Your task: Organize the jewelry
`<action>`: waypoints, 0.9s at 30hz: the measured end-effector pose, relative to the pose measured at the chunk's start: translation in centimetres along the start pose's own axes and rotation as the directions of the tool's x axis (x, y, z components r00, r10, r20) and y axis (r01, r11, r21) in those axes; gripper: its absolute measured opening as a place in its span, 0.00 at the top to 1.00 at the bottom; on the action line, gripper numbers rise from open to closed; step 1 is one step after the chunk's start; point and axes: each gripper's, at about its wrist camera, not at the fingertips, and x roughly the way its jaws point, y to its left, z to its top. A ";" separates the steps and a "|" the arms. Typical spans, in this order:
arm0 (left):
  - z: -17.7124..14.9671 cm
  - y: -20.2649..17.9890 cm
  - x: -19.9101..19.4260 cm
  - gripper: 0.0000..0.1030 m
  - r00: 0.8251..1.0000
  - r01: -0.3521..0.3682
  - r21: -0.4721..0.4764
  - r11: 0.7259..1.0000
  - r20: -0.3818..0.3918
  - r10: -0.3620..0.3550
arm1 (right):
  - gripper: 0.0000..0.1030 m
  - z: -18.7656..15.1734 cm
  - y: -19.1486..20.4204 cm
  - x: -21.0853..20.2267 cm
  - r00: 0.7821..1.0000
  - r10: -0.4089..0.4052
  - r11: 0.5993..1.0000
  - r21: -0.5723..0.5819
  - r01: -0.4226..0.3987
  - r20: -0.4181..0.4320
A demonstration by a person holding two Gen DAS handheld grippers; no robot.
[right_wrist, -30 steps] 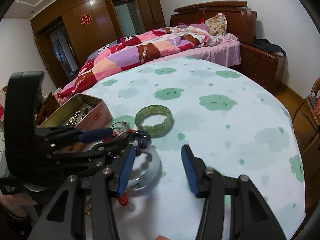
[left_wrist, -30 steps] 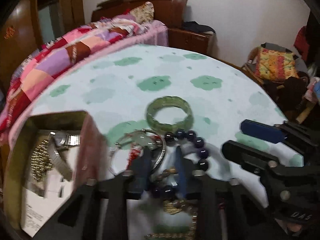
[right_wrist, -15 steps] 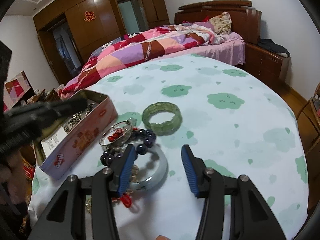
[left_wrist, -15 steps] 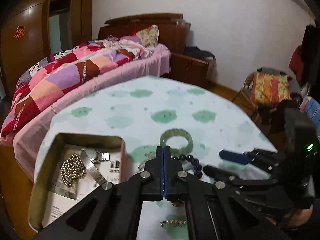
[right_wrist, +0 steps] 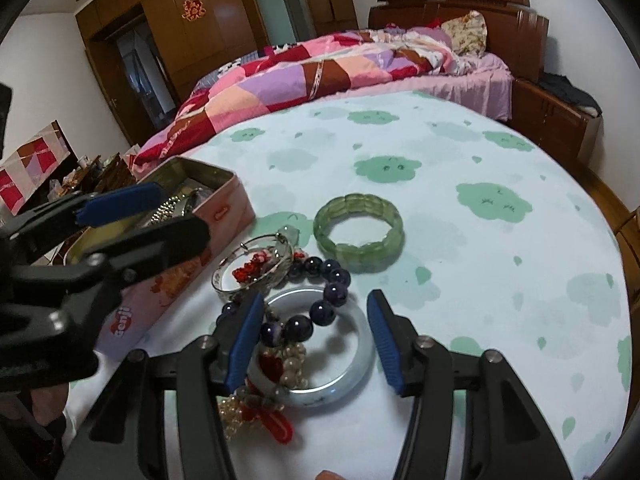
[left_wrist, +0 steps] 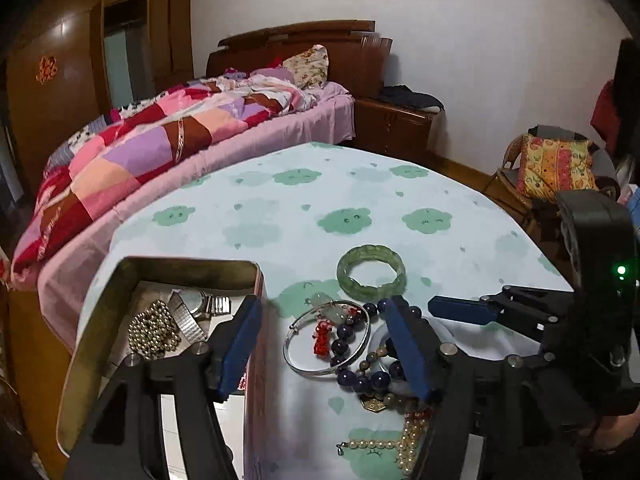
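Note:
A pile of jewelry lies on the green-patterned tablecloth: a green jade bracelet [left_wrist: 371, 270] [right_wrist: 359, 232], a silver bangle [left_wrist: 326, 337] [right_wrist: 253, 265] with a red charm, a dark purple bead bracelet [left_wrist: 362, 376] [right_wrist: 320, 296], a pale jade bangle [right_wrist: 340, 372] and pearl strands [left_wrist: 400, 444]. An open pink tin [left_wrist: 120, 344] [right_wrist: 192, 220] holds a watch [left_wrist: 196, 304] and a bead chain. My left gripper [left_wrist: 324, 344] is open and empty, straddling the tin's right wall and the pile. My right gripper [right_wrist: 316, 344] is open and empty, above the pale bangle.
A bed with a patchwork quilt [left_wrist: 168, 140] stands behind the table. A wooden nightstand [left_wrist: 396, 124] and a chair with a yellow cushion [left_wrist: 556, 168] are at the right. Wardrobes [right_wrist: 200, 40] line the far wall.
My left gripper was shut half a second ago and now stands wide open, with nothing in it. My right gripper stayed open and shifted a little over the pile.

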 end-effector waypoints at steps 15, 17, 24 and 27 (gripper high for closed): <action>-1.2 -1.2 0.3 0.37 0.999 0.025 0.053 0.998 -0.022 -0.024 | 0.97 -1.0 -1.8 -4.1 0.995 -0.053 0.998 0.024 0.052 0.080; -1.4 -1.8 0.8 0.37 0.999 0.034 0.078 0.996 -0.035 -0.031 | 0.97 -1.0 -2.5 -4.4 0.995 -0.063 0.997 0.039 0.060 0.079; -1.8 -2.9 3.6 0.62 0.993 0.049 0.112 0.993 -0.113 -0.036 | 0.55 -1.2 -2.8 -4.0 0.995 -0.032 0.997 0.079 0.024 0.090; -1.8 -2.7 4.6 0.75 0.988 0.078 0.087 0.993 -0.139 -0.065 | 0.55 -1.4 -2.3 -3.8 0.996 -0.033 0.998 0.059 0.028 0.088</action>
